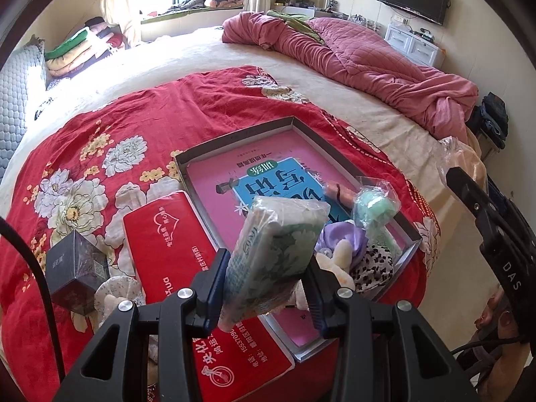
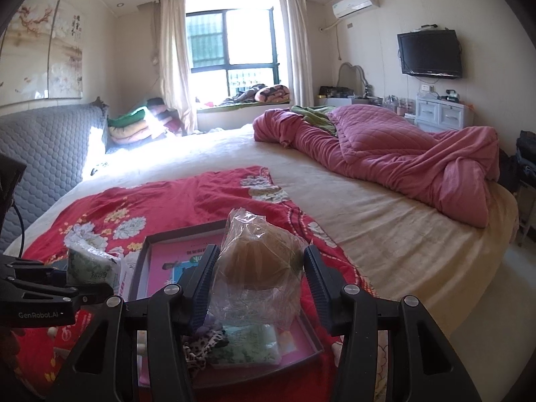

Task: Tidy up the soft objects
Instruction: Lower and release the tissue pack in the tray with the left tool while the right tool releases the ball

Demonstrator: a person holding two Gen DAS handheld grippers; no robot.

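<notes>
Both grippers carry packs above the tray.
The left gripper (image 1: 264,284) jaws clamp a green tissue pack (image 1: 278,251) over the tray (image 1: 234,137); the right gripper (image 2: 259,288) jaws grasp a bagged bun (image 2: 258,268) above it, on the red quilt (image 1: 100,140).

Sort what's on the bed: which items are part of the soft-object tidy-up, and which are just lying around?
Job:
- green tissue pack, in left tongs
- bagged tan sponge, in right tongs
- shallow tray
- leopard-print cloth, purple fabric, bagged green item, all in the tray

Lying about:
- red box
- dark cube box
- pink quilt
</notes>
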